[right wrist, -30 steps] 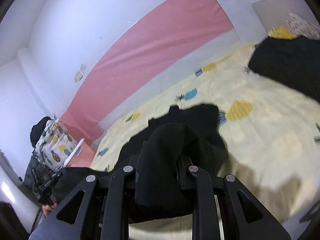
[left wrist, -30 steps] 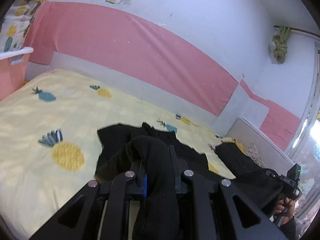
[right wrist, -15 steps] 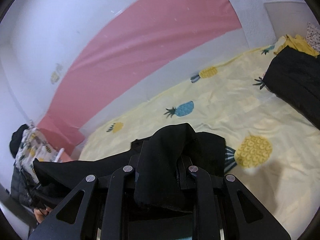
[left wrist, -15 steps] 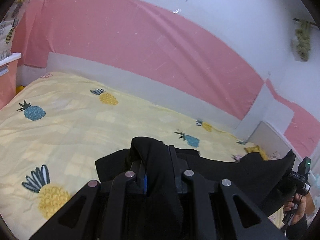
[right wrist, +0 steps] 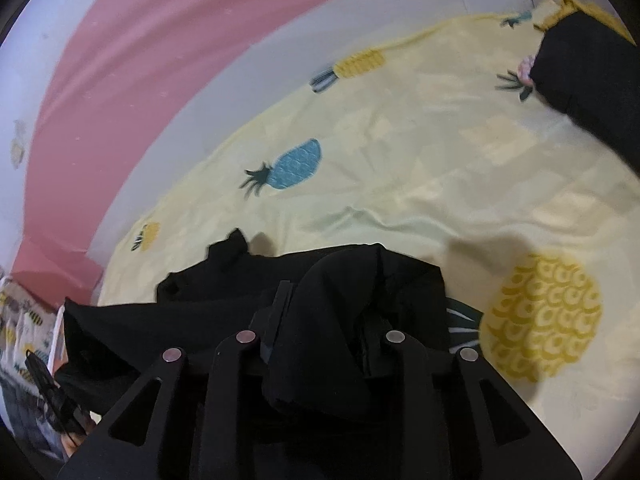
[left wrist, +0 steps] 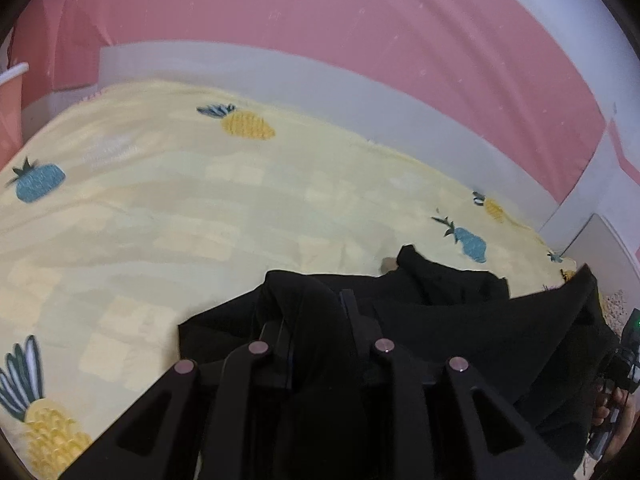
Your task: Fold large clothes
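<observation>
A large black garment [left wrist: 440, 304] hangs stretched between my two grippers over the yellow pineapple bed sheet [left wrist: 200, 208]. My left gripper [left wrist: 316, 320] is shut on one bunched edge of it. My right gripper [right wrist: 324, 304] is shut on the other edge of the black garment [right wrist: 160, 320]. Cloth drapes over both sets of fingers and hides their tips. The right gripper also shows at the far right of the left wrist view [left wrist: 624, 360], the left one at the lower left of the right wrist view [right wrist: 52, 392].
A second, folded black garment [right wrist: 592, 72] lies at the bed's far right. A grey headboard strip [left wrist: 320, 80] and a pink wall [left wrist: 320, 12] run behind the bed. A patterned cloth [right wrist: 20, 340] hangs at the left.
Both grippers have moved forward and lower over the bed with the garment. The wall now fills less of each view, and the sheet looks closer.
</observation>
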